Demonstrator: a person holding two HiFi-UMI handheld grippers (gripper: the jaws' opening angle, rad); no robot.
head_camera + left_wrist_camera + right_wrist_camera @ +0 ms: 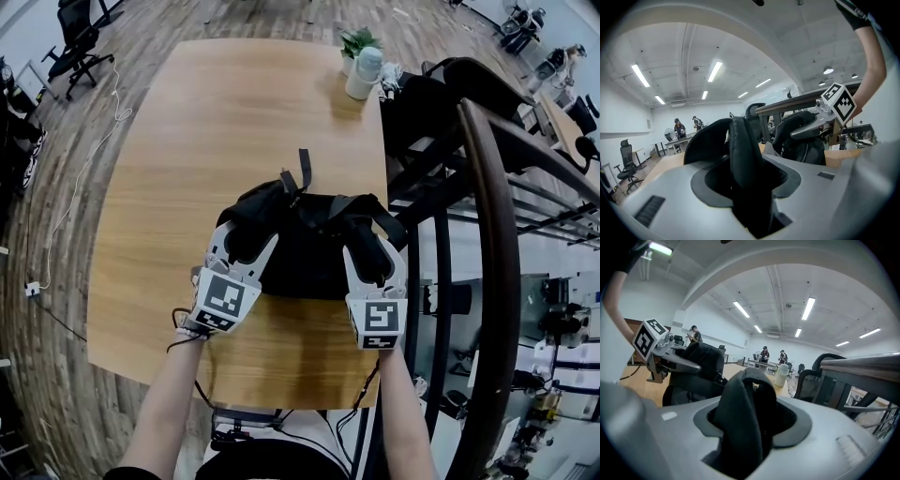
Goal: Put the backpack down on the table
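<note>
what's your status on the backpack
Left gripper and right gripper open, straps loose between jaws. Backpack down on table. White bottle far off, clear.

Backpack (309,253) on the tabletop (216,122), close to the near edge and right of centre, reaching almost to the right edge. At its near side, the left strap (743,154) stands between the jaws of the left gripper (244,242), and the right strap (745,418) between those of the right gripper (375,258). Far right corner: potted plant (356,42), with a container (364,73) just before it. Chair (441,89) beyond the right edge.
</note>
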